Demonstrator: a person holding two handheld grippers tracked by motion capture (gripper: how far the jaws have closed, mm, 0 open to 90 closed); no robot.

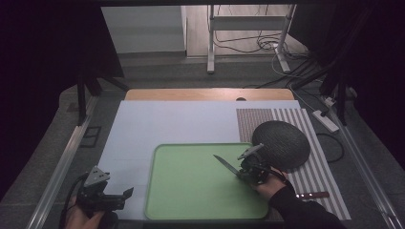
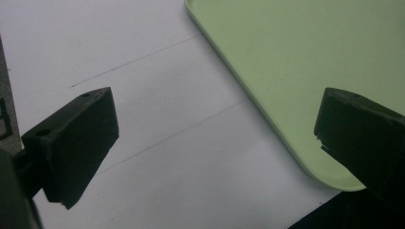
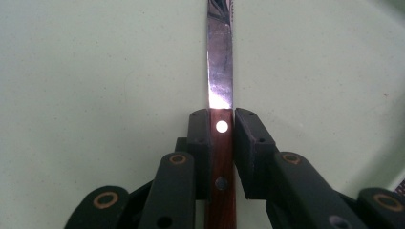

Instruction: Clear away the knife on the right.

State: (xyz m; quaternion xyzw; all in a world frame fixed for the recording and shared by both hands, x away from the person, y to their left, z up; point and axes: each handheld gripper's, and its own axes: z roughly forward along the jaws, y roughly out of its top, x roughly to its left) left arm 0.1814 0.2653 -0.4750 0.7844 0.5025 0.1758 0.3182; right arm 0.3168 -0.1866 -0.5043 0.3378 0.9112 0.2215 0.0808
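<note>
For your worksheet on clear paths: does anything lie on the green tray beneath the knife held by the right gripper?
Nothing visible does. The right gripper grips the knife by its wooden handle, and the green tray under the blade looks bare.

Your right claw (image 1: 246,172) sits clamped on a knife (image 1: 227,165) over the green tray (image 1: 191,191), whose whole inside lies bare to its left. Just beside it on the right, the dark round mat (image 1: 282,143) overlaps the tray's corner. A second knife (image 1: 313,195) lies near your right sleeve. Your left claw (image 1: 125,196), jaws wide apart, has bare white surface (image 1: 157,124) ahead and the tray's rim close on its right.
</note>
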